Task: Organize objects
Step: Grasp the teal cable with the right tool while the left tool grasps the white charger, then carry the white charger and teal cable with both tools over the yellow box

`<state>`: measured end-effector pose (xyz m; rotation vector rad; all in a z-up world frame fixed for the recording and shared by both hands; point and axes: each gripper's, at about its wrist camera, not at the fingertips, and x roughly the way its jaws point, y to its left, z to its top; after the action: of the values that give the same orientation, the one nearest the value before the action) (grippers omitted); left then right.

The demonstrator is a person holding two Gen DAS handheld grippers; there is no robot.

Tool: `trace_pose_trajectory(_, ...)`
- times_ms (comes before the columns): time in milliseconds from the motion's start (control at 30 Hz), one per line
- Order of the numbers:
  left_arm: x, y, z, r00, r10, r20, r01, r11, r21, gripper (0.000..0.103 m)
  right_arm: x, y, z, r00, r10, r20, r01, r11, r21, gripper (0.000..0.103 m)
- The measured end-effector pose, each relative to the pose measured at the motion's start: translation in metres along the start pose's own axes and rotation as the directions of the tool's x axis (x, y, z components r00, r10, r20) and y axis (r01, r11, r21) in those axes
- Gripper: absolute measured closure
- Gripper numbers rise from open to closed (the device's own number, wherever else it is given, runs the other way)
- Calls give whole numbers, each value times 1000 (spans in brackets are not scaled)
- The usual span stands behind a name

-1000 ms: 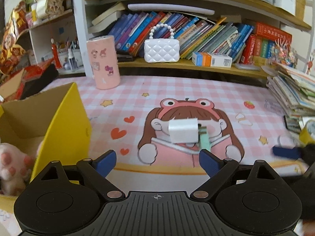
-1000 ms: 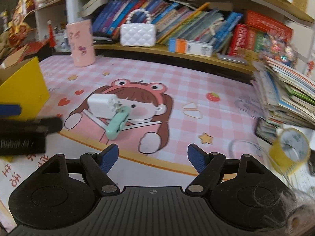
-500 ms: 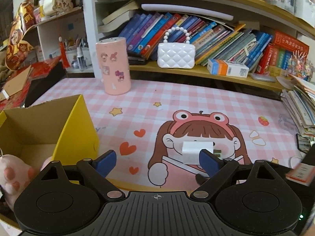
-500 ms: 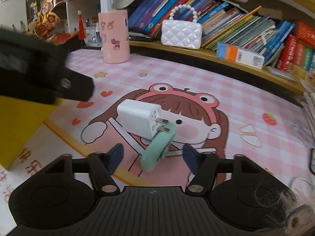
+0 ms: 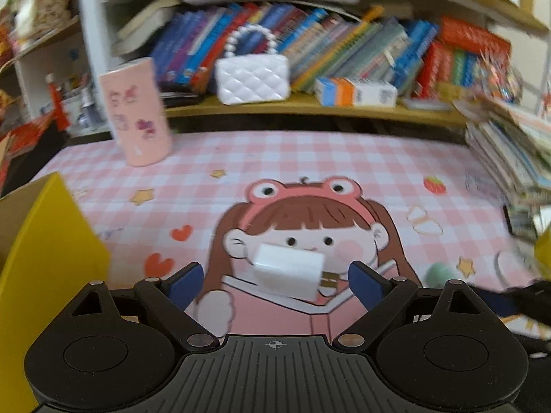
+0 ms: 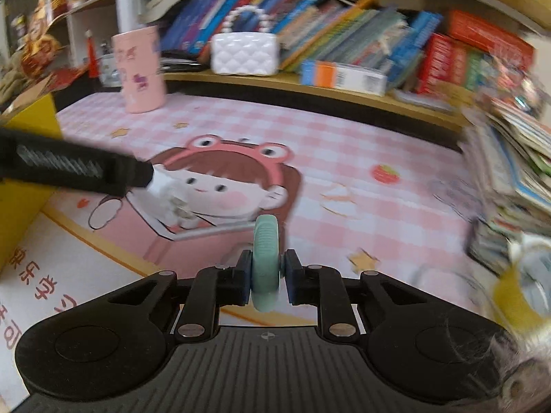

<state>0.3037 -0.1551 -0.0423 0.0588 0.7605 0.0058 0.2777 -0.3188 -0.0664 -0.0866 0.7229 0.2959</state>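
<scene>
So the right gripper [image 6: 265, 277] is clamped tight on a mint green clip-looking thing [image 6: 264, 261], blue pads pressing it from both sides, and it stands on edge between them sticking out forward over the pink checkered desk mat [image 6: 344, 158]. The jaws have just been closing down onto it. The left gripper [image 5: 275, 280] is spread wide, and the white charger block [image 5: 288, 270] sits on the mat right between its two blue fingers [image 5: 182, 284], not touching either one as far as I can see. The plug prongs point off to the right side of the block. In the right wrist view the left gripper shows up as a dark bar coming in from the left, with the charger just at its tip. It's all over the cartoon girl with the frog headband printed on the mat. A yellow cardboard box [image 5: 44, 261] stands at the left edge of the mat, close to the left gripper. Farther back there's a pink cup [image 5: 137, 117] with stickers, and on the low wooden shelf [image 5: 310, 106] a white quilted mini purse [image 5: 253, 79] with a pearl handle in front of a row of books. A messy stack of books [image 6: 509, 179] sits on the right. Both views are pretty blurry.
</scene>
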Motion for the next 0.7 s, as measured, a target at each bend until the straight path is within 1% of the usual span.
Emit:
trace_pose_trajectory(100, 17, -10, -3, 1000, -2, -17, 3, 999, 41, 10, -12, -8, -4, 1000, -10, -5, 10, 999, 34, 85)
trace_pose_trajectory(167, 29, -13, -4, 999, 0, -33, 1, 999, 42, 11, -19, -11, -5, 1000, -11, -7, 12, 999, 51, 85)
trace_pose_trajectory(267, 41, -15, -5, 999, 14, -35, -13, 999, 35, 12, -27, -12, -4, 1000, -11, -6, 11, 998, 59, 85)
trace_pose_trajectory(333, 47, -16, -5, 999, 14, -35, -12, 999, 49, 23, -32, -13, -3, 1000, -5, -3, 6, 998, 58, 85)
trace_pose_trajectory(367, 49, -16, -6, 999, 12, -38, -10, 999, 52, 35, -34, -14, -3, 1000, -2, -4, 2, 998, 58, 85)
trace_pose_trajectory(400, 50, -15, -6, 999, 5, -40, -3, 999, 49, 35, -36, -15, -3, 1000, 2, -11, -1, 998, 62, 85)
trace_pose_trajectory(500, 46, -10, -7, 999, -1, -44, 2, 1000, 11, 36, -38, -18, -3, 999, 18, -42, -14, 996, 89, 85)
trace_pose_trajectory(600, 27, 0, -10, 999, -24, -26, 23, 998, -57, 36, -38, -17, -5, 998, 18, -66, -13, 997, 75, 85)
trace_pose_trajectory(700, 6, 9, -14, 999, -34, -10, 33, 996, -77, 36, -37, -13, -6, 997, 17, -76, -13, 998, 60, 85)
